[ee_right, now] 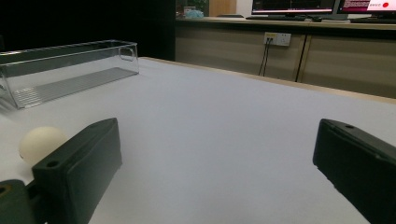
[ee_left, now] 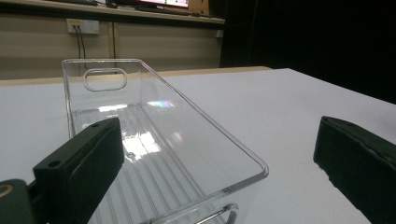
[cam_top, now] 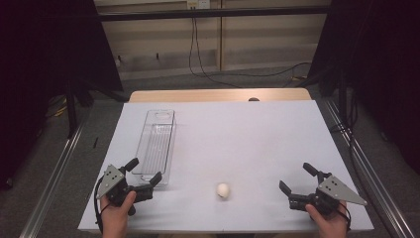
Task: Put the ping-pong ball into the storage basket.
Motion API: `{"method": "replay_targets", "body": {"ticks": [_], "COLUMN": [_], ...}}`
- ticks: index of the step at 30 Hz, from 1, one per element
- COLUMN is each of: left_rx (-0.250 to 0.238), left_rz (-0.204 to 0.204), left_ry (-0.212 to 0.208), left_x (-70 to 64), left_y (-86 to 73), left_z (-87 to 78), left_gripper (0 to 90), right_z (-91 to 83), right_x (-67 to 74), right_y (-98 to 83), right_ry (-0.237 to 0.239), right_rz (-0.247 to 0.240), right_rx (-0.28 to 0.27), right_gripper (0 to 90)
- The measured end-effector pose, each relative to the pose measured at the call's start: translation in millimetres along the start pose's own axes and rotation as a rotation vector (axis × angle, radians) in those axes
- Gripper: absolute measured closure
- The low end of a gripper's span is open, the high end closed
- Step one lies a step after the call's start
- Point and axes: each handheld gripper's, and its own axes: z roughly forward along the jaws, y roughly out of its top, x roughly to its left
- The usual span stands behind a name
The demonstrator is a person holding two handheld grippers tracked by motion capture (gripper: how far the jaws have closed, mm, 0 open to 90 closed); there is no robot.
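A long clear plastic bin lies lengthwise on the left half of the white table, with nothing inside it. A cream egg rests near the front edge, between my two hands. My left gripper sits at the bin's near end, jaws open and bare; its own view looks along the bin. Far to the egg's right, my right gripper is held low over the table, open too. In its view the egg peeks out behind the left jaw, and the bin stands at the far left.
Metal rails run along both sides of the table, and dark curtains hang at left and right. A black cable trails down the back wall to the floor. White tabletop stretches wide between the bin and the right edge.
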Motion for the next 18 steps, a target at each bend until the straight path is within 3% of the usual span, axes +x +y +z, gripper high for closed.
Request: {"method": "replay_targets", "body": {"ticks": [7,18], "left_rx": [0.001,-0.001], "left_rz": [0.006,-0.018], "left_ry": [-0.009,-0.036], "left_x": [-1.7,-9.6], "left_y": [1.7,5.7], "left_z": [-0.1,3.9], "left_gripper": [1.9,1.9], "right_z": [-0.8,0.4], "right_x": [1.4,2.1], "right_y": [0.3,0.3], "right_ry": [0.008,0.017], "right_rz": [-0.002,-0.005], "right_rx": [0.001,-0.001], "right_gripper": [0.9,1.2]}}
